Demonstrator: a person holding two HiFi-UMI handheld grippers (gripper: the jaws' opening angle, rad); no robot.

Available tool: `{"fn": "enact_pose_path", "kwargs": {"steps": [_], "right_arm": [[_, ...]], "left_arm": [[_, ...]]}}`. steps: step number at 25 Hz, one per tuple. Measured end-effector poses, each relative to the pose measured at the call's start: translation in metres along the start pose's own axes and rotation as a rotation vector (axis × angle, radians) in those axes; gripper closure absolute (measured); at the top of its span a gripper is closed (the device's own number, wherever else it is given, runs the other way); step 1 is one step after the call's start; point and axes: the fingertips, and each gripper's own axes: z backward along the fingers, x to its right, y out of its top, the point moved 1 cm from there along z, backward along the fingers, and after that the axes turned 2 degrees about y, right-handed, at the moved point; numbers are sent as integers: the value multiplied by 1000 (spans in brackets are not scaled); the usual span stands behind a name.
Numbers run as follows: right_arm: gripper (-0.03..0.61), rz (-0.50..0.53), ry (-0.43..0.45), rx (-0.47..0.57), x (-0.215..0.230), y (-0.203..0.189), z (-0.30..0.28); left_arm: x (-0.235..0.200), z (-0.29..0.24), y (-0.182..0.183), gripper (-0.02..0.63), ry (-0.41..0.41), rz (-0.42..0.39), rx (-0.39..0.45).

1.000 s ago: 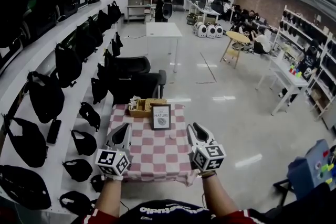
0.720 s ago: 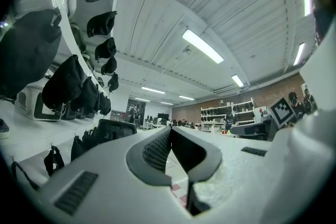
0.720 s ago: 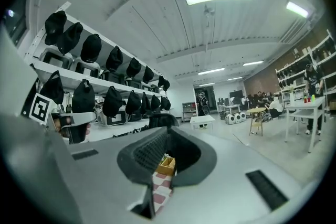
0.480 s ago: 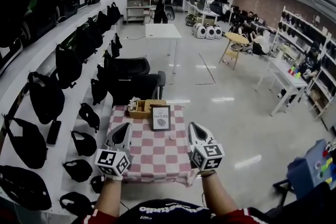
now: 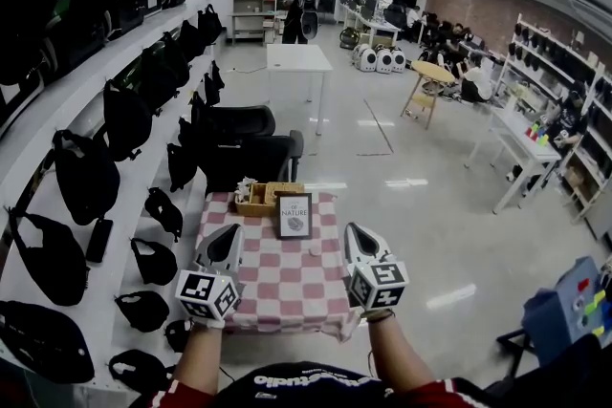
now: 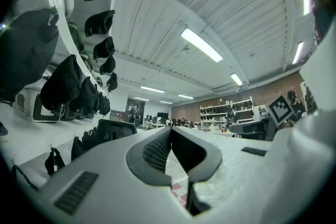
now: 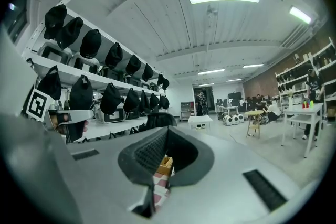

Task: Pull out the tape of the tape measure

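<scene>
A small table under a pink-and-white checked cloth [image 5: 277, 296] stands just ahead of me. On the cloth lies a small pale object [image 5: 313, 249], too small to identify; I see no tape measure clearly. My left gripper [image 5: 229, 233] hovers over the table's near left part, with its jaws together and nothing between them [image 6: 169, 129]. Over the near right part my right gripper [image 5: 354, 232] is also shut and empty [image 7: 167, 129]. Both point level toward the far side of the table, roughly a hand's width either side of the pale object.
A wooden tray [image 5: 260, 197] and a framed sign [image 5: 295, 215] sit at the table's far edge. Black office chairs [image 5: 251, 153] stand behind it. Shelves with black bags [image 5: 86, 177] line the left wall. A white table [image 5: 298, 57] and a person [image 5: 303, 0] are farther off.
The right gripper's jaws stood apart a second ago and have closed with nothing between them. Both hands stay where they were.
</scene>
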Motion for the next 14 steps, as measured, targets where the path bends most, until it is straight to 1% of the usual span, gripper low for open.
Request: {"fn": "enact_pose_path", "kwargs": {"steps": [14], "right_arm": [[583,5,3,-17,0,-2,-5]], "left_arm": [[1,-6,-1,607,-8,12,-5]]}}
